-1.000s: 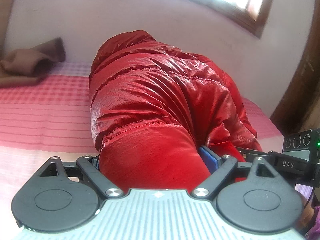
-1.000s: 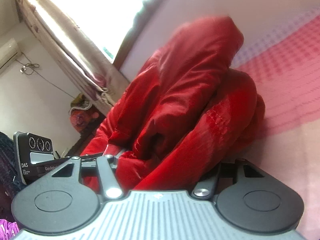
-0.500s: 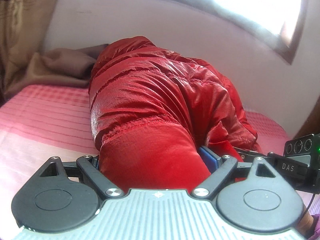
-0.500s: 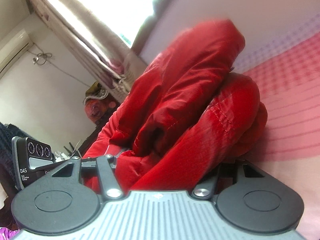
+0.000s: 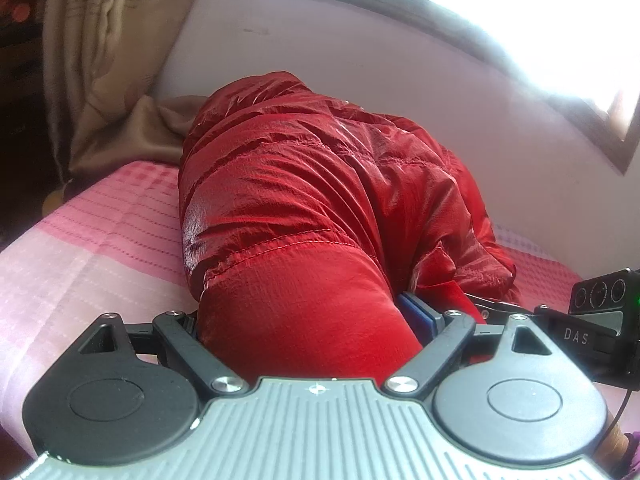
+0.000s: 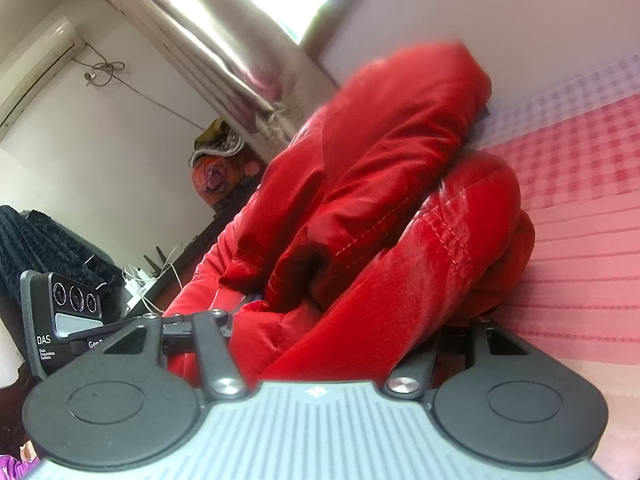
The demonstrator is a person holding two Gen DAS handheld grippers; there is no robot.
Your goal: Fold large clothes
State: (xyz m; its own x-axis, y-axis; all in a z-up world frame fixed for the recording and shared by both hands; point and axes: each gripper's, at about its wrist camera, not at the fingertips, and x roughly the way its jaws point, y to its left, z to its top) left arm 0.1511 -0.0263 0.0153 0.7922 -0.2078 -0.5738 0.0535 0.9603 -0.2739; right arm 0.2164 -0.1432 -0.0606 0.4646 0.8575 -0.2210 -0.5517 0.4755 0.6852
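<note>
Pink checked bed sheet (image 5: 100, 240) under glossy red puffer jacket (image 5: 304, 208). Your left gripper (image 5: 312, 320) and right gripper (image 6: 336, 320) each clamped bulky jacket fabric; slick shell could slip, undoing fold.

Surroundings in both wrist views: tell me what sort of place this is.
Most likely a home bedroom: a bed with a pink checked sheet, curtains at a bright window, and a wall air conditioner. The red puffer jacket lies on the bed.

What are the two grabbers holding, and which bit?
Both the left gripper and right gripper clamp the red puffy jacket at its near bunched edge.
</note>
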